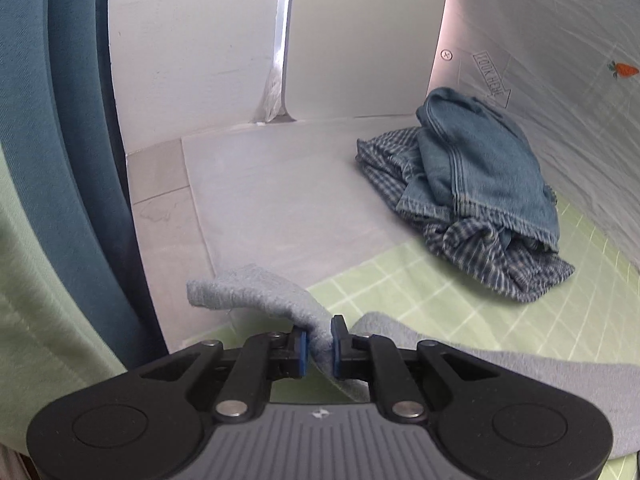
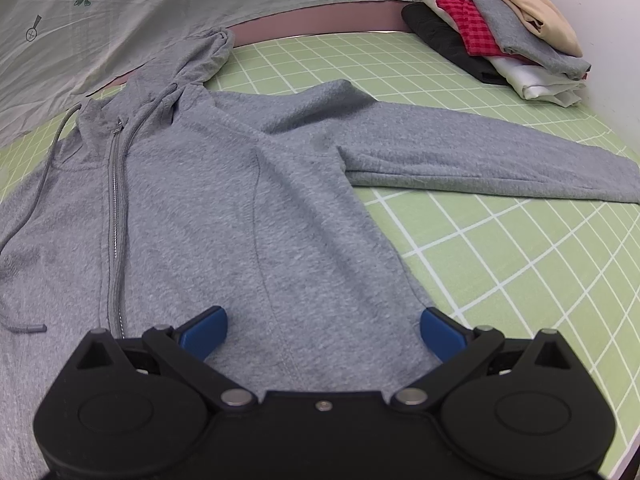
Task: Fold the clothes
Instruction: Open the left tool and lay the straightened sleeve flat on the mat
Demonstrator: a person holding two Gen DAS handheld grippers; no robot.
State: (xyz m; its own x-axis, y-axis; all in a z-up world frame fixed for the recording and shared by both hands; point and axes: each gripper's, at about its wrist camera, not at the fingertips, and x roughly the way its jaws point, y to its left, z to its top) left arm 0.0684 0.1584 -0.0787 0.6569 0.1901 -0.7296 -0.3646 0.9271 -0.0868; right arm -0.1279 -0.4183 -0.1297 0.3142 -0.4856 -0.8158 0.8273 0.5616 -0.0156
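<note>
Left gripper (image 1: pixel 319 346): jaws nearly closed, pinching a fold of the grey hoodie (image 2: pixel 224 200), most likely a cuff or sleeve end, lifted clear of the green grid mat (image 2: pixel 500 260); right gripper (image 2: pixel 323 334): jaws spread wide, nothing between them, hovering low over the hoodie's hem.

Hoodie lies front-up and spread flat on the mat, zip (image 2: pixel 115 200) closed, 1 sleeve (image 2: pixel 500 160) stretched out to its side, hood bunched at the far edge.

Judgement: a sleeve fold is in hand; to do it well, carry the pinched end low and straight across the chest, keep the cloth taut so no crease forms at the shoulder, and let the free gripper press the body down near the hem.

Views differ; the left wrist alone shows the pinch itself, and beyond it a crumpled heap of denim and checked cloth (image 1: pixel 472 196); the right wrist alone shows the whole garment's lie, and farthest off a stack of folded clothes (image 2: pixel 500 36) in the mat's corner.
</note>
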